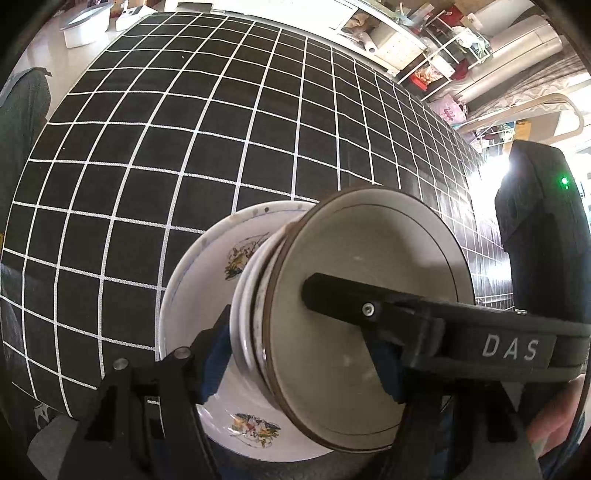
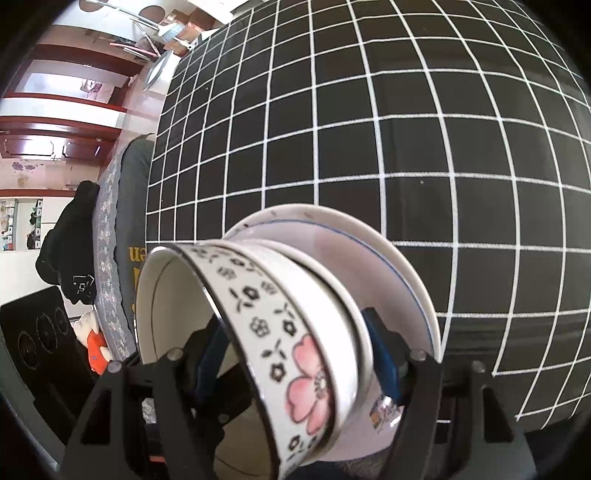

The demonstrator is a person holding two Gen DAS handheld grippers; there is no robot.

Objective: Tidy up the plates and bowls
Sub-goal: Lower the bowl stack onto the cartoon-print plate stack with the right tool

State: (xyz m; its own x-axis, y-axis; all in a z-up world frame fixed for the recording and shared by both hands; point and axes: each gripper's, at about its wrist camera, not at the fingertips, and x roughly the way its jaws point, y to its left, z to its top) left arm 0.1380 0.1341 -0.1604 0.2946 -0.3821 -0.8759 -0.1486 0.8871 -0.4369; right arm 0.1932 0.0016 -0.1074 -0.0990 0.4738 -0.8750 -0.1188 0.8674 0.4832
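A stack of dishes sits at the near edge of the black grid-patterned tablecloth (image 1: pixel 184 147). At the bottom is a white plate with cartoon prints (image 1: pixel 207 280); nested bowls stand on it. In the left wrist view the top bowl has a brown rim and a grey inside (image 1: pixel 369 266). My left gripper (image 1: pixel 295 332) is shut on the nested bowls, one finger inside the top bowl. In the right wrist view the top bowl shows a pink flower pattern (image 2: pixel 295 332). My right gripper (image 2: pixel 295 354) is shut on the bowl walls above the white plate (image 2: pixel 388 251).
The other gripper's black body (image 1: pixel 539 229) with a green light stands right of the stack. A white bin (image 1: pixel 85 26) and shelves (image 1: pixel 443 48) lie beyond the table's far edge. A chair with grey cushion (image 2: pixel 122 221) stands to the left.
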